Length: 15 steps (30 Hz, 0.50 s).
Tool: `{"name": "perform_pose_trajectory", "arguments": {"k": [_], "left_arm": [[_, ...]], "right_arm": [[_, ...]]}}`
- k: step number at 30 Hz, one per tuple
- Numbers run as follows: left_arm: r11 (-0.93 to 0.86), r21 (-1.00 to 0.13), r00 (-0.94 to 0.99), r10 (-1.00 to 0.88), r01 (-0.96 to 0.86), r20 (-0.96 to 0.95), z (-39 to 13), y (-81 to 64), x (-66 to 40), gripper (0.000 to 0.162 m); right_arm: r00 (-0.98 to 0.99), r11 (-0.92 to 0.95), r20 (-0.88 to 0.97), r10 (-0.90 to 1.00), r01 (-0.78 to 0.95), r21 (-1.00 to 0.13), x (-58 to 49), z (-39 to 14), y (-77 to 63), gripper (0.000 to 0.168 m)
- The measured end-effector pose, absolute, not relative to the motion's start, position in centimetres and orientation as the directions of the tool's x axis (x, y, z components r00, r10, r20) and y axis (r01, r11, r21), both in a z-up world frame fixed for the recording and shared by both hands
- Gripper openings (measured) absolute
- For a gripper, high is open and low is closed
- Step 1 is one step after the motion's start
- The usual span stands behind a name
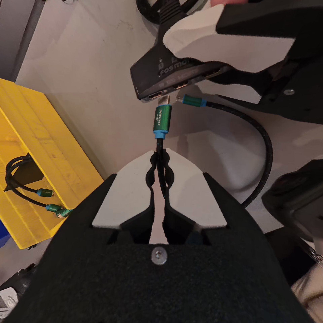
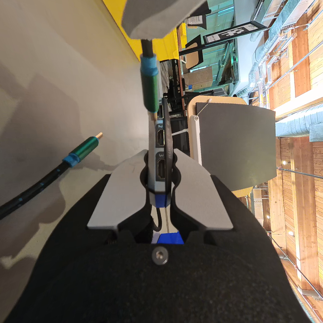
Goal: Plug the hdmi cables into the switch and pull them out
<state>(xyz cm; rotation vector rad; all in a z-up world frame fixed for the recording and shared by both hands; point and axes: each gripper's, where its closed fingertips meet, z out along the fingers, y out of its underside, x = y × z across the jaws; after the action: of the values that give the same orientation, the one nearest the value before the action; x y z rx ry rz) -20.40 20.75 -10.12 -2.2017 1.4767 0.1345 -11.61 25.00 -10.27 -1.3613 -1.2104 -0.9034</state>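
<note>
My left gripper [image 1: 160,152] is shut on a black braided HDMI cable just behind its green plug [image 1: 162,118]. The plug's metal tip sits just outside the left port of the black HDMI switch [image 1: 157,76]. My right gripper [image 2: 160,157] is shut on the switch [image 2: 161,157] and holds it above the white table; it shows in the left wrist view at top right [image 1: 218,35]. The held plug appears in the right wrist view [image 2: 150,89], tip at the farthest port. The cable's other green plug [image 1: 191,101] lies loose on the table; it also shows in the right wrist view [image 2: 85,148].
A yellow bin [image 1: 31,157] stands at the left with more green-plugged cables [image 1: 50,208] hanging from its slot. The switch's own black cable [image 1: 167,12] runs off at the top. A chair [image 2: 234,145] stands beyond the table edge.
</note>
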Motion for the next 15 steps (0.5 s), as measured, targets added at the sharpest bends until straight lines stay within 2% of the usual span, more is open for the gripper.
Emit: {"name": "perform_pose_trajectory", "arguments": {"k": [9,15], "left_arm": [[-0.311,-0.340,0.431,-0.821,-0.888,-0.375,-9.4,21.5,-20.6,0.006],[-0.247,-0.277,0.357,-0.797,-0.929,-0.487,-9.4,21.9,-20.9,0.006]], "right_arm": [[0.204,0.061,0.962,0.181,0.974,-0.218,-11.5,-10.3,25.0,0.022],[0.204,0.057,0.959,0.194,0.974,-0.219,-11.6,-10.4,25.0,0.022]]}}
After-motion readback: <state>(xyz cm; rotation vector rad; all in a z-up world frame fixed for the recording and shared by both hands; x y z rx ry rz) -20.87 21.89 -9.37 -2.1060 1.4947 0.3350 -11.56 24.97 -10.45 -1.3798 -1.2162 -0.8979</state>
